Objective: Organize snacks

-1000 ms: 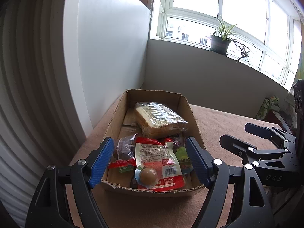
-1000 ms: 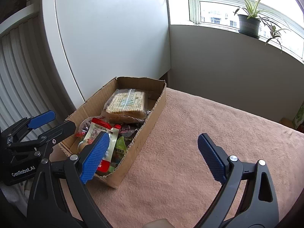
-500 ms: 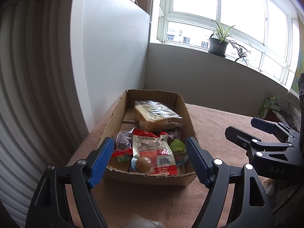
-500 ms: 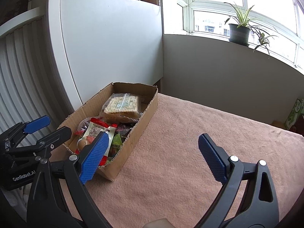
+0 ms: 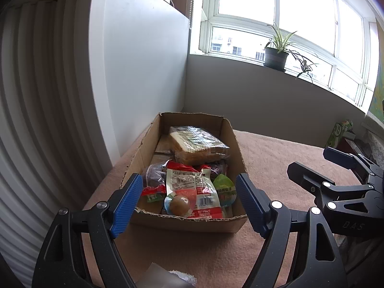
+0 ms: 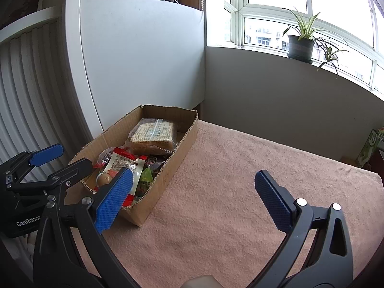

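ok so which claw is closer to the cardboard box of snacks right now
Left. The left claw is open, right at the near end of the cardboard box, lined up with it. The right claw, also open, hangs over the pink cloth beside the box.

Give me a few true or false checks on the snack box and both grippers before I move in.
1. The left gripper is shut on a packet. False: its jaws stand open and hold nothing.
2. The wrapped sandwich lies toward the far end of the cardboard box. True.
3. The right gripper is open over the pink cloth. True.
4. The cardboard box is empty. False: it holds the sandwich, a red and white packet and other snacks.
5. The potted plant stands on the cloth. False: it is on the windowsill.
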Available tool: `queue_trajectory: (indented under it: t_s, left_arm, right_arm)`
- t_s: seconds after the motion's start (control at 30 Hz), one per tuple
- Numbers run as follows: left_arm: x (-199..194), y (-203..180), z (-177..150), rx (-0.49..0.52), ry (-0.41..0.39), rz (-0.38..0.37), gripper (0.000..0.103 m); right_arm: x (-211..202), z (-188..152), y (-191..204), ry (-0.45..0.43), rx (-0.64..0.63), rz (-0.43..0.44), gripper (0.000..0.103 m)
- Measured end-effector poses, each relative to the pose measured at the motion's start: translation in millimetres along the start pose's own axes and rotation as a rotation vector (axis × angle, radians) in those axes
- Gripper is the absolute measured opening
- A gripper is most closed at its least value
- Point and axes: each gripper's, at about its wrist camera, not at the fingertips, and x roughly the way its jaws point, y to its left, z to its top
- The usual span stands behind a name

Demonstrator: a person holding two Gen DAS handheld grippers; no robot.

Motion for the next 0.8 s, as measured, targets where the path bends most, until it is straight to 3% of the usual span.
queue_trajectory:
  t_s: [0.8]
  left_arm:
    - [-0.5, -4.1, -2.1, 0.007, 0.005, 0.004, 0.08]
  right_arm:
    - [5.7, -2.7, -4.5, 0.029, 0.029, 0.003, 0.103]
